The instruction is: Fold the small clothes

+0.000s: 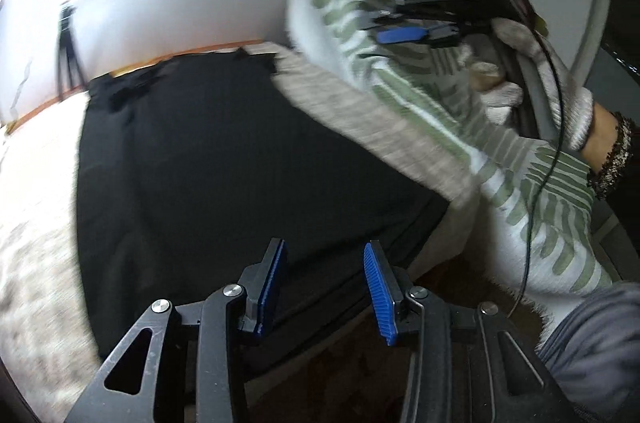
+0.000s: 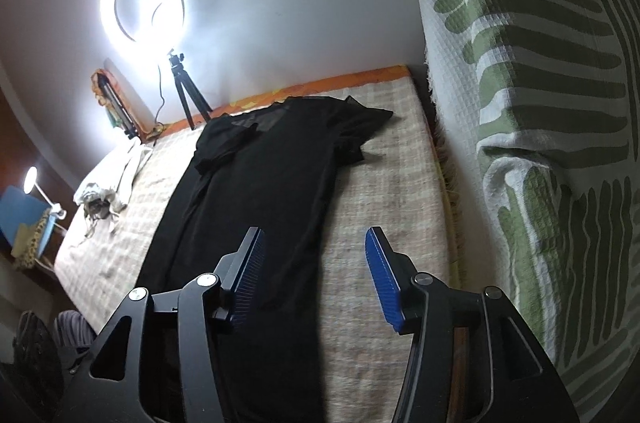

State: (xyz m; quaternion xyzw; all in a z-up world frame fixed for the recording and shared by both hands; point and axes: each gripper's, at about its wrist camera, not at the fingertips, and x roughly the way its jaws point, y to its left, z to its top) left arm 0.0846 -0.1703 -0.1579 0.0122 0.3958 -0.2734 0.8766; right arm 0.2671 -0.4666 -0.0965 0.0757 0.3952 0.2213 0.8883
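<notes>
A black T-shirt [image 2: 264,183] lies spread flat on a beige checked mattress [image 2: 384,191], collar and sleeves at the far end. It also shows in the left wrist view [image 1: 224,159]. My left gripper [image 1: 324,287] is open and empty above the shirt's near hem. My right gripper [image 2: 316,271] is open and empty above the shirt's near right edge. In the left wrist view the right gripper [image 1: 400,23] is held up at the right by a gloved hand [image 1: 552,79].
A green and white patterned cover [image 2: 540,103] drapes over something tall along the mattress's right side. A ring light on a tripod [image 2: 144,7] stands at the far end by the wall. White cloth [image 2: 112,179] lies bunched at the left. A desk lamp [image 2: 32,183] is far left.
</notes>
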